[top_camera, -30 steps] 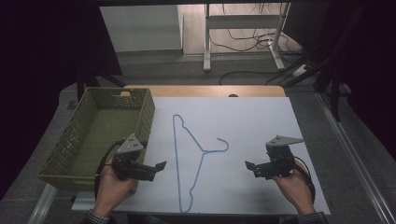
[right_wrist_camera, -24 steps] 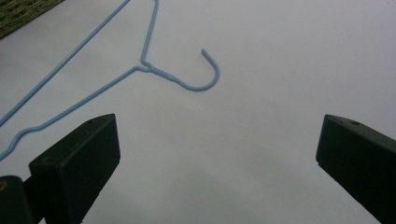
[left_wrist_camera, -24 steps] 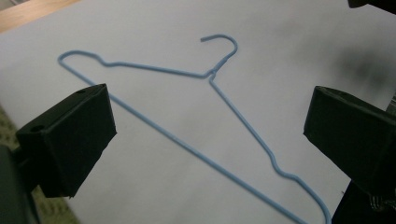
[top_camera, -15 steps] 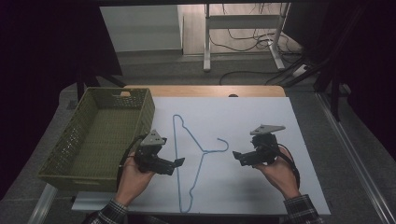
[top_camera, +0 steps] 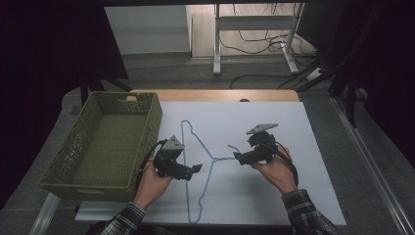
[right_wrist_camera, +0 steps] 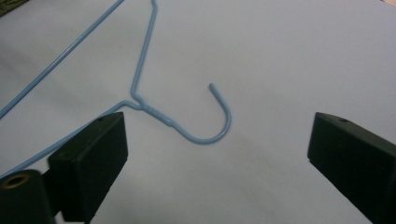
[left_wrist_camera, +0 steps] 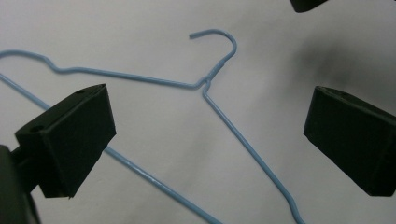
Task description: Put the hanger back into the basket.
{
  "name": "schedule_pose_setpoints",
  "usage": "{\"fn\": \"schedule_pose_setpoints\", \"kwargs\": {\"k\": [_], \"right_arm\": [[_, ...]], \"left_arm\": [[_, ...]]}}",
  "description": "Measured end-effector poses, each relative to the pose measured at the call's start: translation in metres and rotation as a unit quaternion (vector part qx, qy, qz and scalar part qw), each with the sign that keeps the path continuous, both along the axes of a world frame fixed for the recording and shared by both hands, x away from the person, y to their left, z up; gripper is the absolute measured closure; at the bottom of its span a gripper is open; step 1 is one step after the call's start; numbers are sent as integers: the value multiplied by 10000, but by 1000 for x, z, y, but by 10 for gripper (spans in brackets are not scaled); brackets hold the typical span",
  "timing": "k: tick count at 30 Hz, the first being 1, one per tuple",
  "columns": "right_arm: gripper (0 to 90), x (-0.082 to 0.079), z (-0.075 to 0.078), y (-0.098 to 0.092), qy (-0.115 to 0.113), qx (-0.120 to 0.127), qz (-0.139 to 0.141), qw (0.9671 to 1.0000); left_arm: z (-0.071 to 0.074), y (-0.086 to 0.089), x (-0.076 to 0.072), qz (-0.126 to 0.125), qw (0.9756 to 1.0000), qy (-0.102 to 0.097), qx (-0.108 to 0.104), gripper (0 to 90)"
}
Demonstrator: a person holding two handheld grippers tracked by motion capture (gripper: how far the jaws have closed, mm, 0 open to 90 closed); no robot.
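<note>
A blue wire hanger [top_camera: 188, 132] lies flat on the white sheet [top_camera: 293, 127], its hook [top_camera: 234, 148] pointing right. My left gripper [top_camera: 195, 169] hovers just left of the hanger's neck, open, with nothing held. In the left gripper view the left gripper [left_wrist_camera: 210, 116] frames the hanger [left_wrist_camera: 140, 79] between its wide jaws. My right gripper [top_camera: 238, 157] sits at the hook's right side. In the right gripper view the right gripper [right_wrist_camera: 217, 149] is open over the hook [right_wrist_camera: 227, 119]. Its jaws have just been closing a little, with the hook lying between them untouched.
An olive green mesh basket [top_camera: 147, 105] stands at the sheet's left edge, close behind my left hand. A wooden table edge [top_camera: 215, 95] runs along the far side. Desk legs and cables [top_camera: 254, 76] lie on the floor beyond.
Both hands have moved inward toward the hanger's neck: the left gripper went right, the right gripper went left toward the hook. The hanger has stayed in place.
</note>
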State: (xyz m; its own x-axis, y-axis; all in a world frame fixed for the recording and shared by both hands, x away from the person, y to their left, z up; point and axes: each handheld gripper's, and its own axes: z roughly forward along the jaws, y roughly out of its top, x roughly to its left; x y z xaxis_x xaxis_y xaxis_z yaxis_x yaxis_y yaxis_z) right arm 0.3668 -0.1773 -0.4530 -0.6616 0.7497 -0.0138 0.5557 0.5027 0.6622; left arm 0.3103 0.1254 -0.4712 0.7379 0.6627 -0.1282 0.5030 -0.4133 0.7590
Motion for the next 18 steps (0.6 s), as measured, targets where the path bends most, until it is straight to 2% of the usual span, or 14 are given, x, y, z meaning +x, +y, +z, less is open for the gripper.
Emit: {"fn": "schedule_pose_setpoints", "kwargs": {"k": [2,3,4,5,6,7,8,9,11,13,15,17,18], "right_arm": [[98,6,-3,1,12,-6,-48,10000],[146,12,-5,2,-4,-32,-93,10000],[146,12,-5,2,-4,-32,-93,10000],[193,16,-6,2,-27,-32,-125,9999],[193,16,-6,2,-27,-32,-125,9999],[258,21,-8,3,-39,-69,-134,9999],[258,21,-8,3,-39,-69,-134,9999],[339,26,-11,4,-31,-88,-127,9999],[362,27,-12,5,-24,-96,-123,9999],[485,34,-18,7,37,-82,-89,9999],[567,38,-23,8,44,-79,-80,9999],[636,41,-27,10,86,-94,-18,9999],[636,41,-27,10,86,-94,-18,9999]], "left_arm": [[-5,-1,3,6,10000,15,41,21],[-7,-2,7,0,10000,30,36,21],[-7,-2,7,0,10000,30,36,21],[-9,-3,10,-22,10000,24,48,21],[-9,-3,10,-22,10000,24,48,21],[-10,-3,10,-26,10000,0,66,23],[-11,-4,11,-42,10000,-2,66,23],[-13,-5,11,-61,9999,13,96,23],[-14,-6,10,-65,9999,-3,131,23],[-16,-6,10,-72,9998,4,160,23],[-18,-6,10,-60,9999,36,135,25],[-19,-6,10,-61,9999,46,148,26],[-20,-7,10,-70,9998,47,161,26]]}}
